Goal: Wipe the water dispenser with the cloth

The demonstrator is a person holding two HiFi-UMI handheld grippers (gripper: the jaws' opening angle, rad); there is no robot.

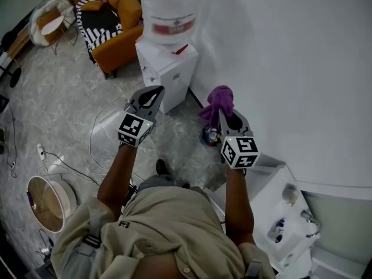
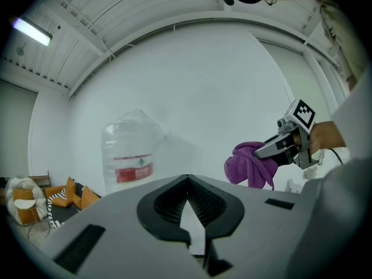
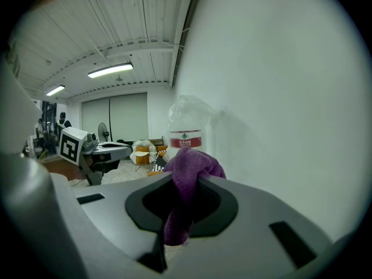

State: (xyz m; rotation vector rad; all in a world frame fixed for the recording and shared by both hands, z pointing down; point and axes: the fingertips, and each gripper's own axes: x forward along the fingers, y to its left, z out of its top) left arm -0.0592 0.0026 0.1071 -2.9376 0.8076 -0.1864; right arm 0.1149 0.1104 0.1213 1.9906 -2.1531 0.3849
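The white water dispenser [image 1: 168, 68] stands against the wall with a clear bottle [image 1: 168, 13] on top, ahead of both grippers. My right gripper [image 1: 224, 114] is shut on a purple cloth [image 1: 220, 99], which bunches up above its tips and is held in the air, short of the dispenser. In the right gripper view the cloth [image 3: 195, 164] hangs from the closed jaws [image 3: 185, 176], with the bottle [image 3: 186, 129] behind it. My left gripper [image 1: 152, 95] is shut and holds nothing, level with the dispenser's front. In the left gripper view the jaws [image 2: 186, 178] meet, with the bottle [image 2: 129, 150] beyond them.
An orange armchair [image 1: 116, 22] with a striped cushion stands left of the dispenser. Cables [image 1: 104, 121] trail across the floor and a round basin [image 1: 49, 202] sits at the lower left. The white wall [image 1: 290, 68] fills the right, with a white sink [image 1: 290, 214] below.
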